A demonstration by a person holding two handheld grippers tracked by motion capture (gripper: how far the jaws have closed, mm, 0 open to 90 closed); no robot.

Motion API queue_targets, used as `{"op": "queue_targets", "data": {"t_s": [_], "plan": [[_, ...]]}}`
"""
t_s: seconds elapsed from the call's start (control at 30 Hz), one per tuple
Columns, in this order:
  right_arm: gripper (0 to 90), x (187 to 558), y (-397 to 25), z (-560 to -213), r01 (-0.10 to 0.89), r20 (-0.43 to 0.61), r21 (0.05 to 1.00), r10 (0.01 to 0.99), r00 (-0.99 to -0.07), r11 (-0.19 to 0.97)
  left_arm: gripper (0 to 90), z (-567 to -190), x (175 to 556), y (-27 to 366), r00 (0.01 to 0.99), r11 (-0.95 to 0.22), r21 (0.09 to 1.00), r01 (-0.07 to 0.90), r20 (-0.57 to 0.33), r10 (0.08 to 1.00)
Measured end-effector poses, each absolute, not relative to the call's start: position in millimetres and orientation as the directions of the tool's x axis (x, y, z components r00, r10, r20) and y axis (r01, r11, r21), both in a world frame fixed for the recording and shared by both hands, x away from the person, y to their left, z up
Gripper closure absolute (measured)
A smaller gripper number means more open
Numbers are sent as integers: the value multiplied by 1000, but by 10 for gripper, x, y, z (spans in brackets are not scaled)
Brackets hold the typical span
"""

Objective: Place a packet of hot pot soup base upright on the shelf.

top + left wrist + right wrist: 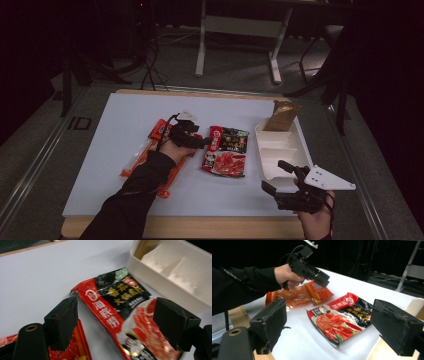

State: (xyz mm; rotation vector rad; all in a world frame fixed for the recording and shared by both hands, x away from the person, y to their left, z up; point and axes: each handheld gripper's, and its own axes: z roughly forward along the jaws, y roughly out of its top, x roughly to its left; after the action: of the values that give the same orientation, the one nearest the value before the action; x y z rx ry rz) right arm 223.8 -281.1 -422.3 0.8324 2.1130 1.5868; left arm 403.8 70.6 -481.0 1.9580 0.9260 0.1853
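Hovering over the white bench (125, 150), the left gripper (204, 142) has its jaws spread wide, pointing toward three o'clock at the red-and-black pouch (226, 150), which lies flat near the bench's middle. From the high view the tips sit just at the pouch's nine-o'clock edge; whether they touch it I cannot tell. The left gripper view settles more: the pouch's red edge lies between the two open jaws, with nothing clamped, and the white tray (172, 277) stands close at its two o'clock. Under the left hand lies an orange packet (160, 150), stretched from eleven to seven o'clock.

The right gripper (272, 177) hangs at the bench's five-o'clock corner, jaws wide and holding nothing, just at the tray's near end. A brown bag (281, 116) stands upright in the tray's far compartment, plain from above. The right gripper view gives the pouch's printed face and the left gripper raised above the orange packet.
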Motion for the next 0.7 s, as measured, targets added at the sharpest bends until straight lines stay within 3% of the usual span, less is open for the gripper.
{"op": "queue_targets", "data": {"t_s": [0.7], "plan": [[129, 2207, -2737, -4298, 238, 34, 944, 652, -757, 227, 235, -5145, 4627, 380, 641, -321, 722, 613, -217, 736]]}}
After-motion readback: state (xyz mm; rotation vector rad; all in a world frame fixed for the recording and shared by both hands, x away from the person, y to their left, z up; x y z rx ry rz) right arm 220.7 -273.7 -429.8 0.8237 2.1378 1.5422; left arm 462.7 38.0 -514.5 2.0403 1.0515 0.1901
